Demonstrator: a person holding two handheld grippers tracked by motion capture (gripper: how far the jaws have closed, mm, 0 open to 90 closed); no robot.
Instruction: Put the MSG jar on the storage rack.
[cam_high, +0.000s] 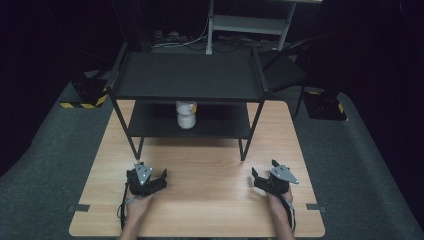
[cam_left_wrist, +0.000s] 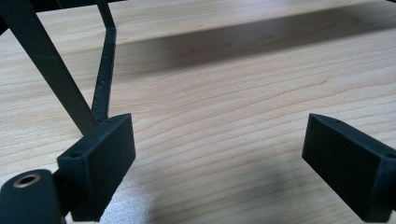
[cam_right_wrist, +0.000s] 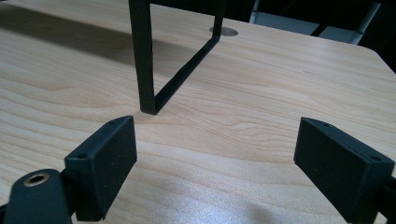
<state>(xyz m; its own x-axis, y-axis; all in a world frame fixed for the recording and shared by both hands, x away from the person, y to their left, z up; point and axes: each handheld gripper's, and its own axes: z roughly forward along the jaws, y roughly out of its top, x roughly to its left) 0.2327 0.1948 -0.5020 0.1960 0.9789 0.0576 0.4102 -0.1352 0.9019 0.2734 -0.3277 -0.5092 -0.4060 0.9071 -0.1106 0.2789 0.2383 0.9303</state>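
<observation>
A black two-tier metal rack (cam_high: 187, 75) stands on the far half of the wooden table (cam_high: 210, 210). On its lower shelf sits a white container (cam_high: 185, 117) with a yellowish band, partly hidden by the top shelf. My left gripper (cam_high: 151, 171) rests near the front left of the table, held by a hand, and its jaws stand wide apart. In the left gripper view the left gripper (cam_left_wrist: 219, 154) has only bare wood between its pads. My right gripper (cam_high: 264, 169) rests at the front right. The right gripper (cam_right_wrist: 217, 158) is likewise open and holds nothing.
A front leg of the rack (cam_left_wrist: 53, 70) rises close ahead of the left gripper, and another leg (cam_right_wrist: 142, 56) stands just beyond the right gripper. Grey carpet surrounds the table. A white shelf unit (cam_high: 250, 25) and cables lie behind it.
</observation>
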